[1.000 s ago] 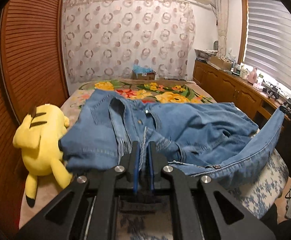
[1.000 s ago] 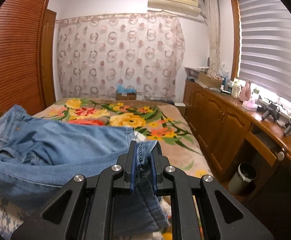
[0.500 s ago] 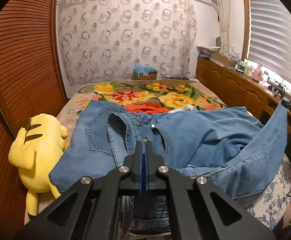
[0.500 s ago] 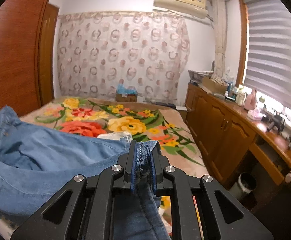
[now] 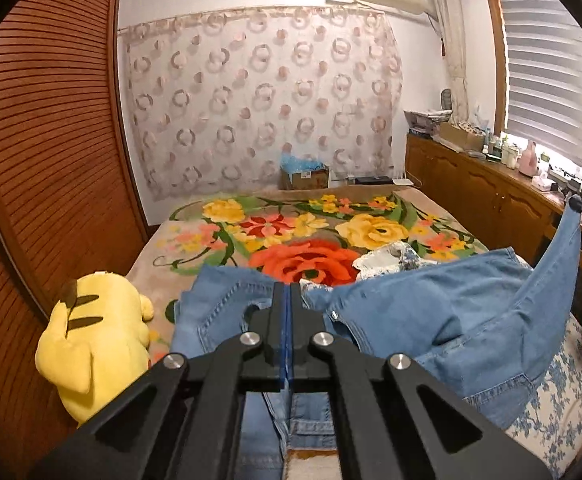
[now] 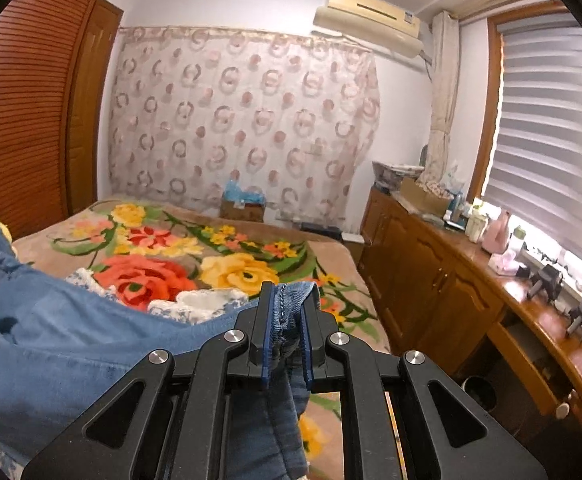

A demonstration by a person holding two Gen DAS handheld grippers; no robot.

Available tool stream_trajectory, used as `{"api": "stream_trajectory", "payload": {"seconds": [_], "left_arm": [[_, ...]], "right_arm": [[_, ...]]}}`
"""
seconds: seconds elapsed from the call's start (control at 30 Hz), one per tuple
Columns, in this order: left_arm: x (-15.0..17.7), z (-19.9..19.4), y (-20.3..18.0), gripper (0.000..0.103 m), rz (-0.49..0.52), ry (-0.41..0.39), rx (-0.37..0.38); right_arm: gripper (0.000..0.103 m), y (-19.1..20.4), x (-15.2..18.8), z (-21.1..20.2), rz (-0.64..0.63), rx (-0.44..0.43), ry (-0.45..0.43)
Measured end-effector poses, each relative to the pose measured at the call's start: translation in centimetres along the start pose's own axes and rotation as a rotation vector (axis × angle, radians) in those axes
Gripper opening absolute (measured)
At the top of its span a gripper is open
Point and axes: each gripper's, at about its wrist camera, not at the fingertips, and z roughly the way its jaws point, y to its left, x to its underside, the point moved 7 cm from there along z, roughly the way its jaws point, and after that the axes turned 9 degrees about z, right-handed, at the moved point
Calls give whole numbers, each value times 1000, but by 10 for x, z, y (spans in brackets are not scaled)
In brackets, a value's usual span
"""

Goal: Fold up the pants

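Pants (image 5: 431, 316) on bed (image 5: 371, 200) — plush toy (image 5: 91, 332) left

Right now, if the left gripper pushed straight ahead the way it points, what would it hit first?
The left gripper, shut on the blue denim pants, points slightly down over the bed. Beyond the denim at its tips, it would probably meet the floral blanket near the big red flower; depth is uncertain.

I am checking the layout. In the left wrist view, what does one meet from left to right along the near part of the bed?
Yellow plush toy → left gripper, shut on the jeans → raised jeans end, far right.
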Motion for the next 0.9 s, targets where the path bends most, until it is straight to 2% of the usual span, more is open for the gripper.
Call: {"api": "stream_trajectory", "payload": {"seconds": [0.07, 0.17, 0.33, 0.47, 0.7, 0.9], "left_arm": [[4, 11, 2, 0, -22, 31, 43], [20, 24, 0, 2, -21, 84, 39], [51, 42, -20, 22, -6, 185, 103], [74, 53, -33, 33, -21, 246, 153], [90, 70, -40, 35, -35, 295, 157], [92, 79, -37, 35, -77, 292, 194]], "right_arm": [[9, 2, 5, 13, -8, 2, 32], [9, 6, 25, 32, -23, 12, 89], [9, 8, 55, 45, -10, 8, 157], [9, 8, 70, 48, -19, 11, 181], [9, 8, 78, 48, -21, 16, 188], [9, 8, 77, 48, -26, 16, 188]]}}
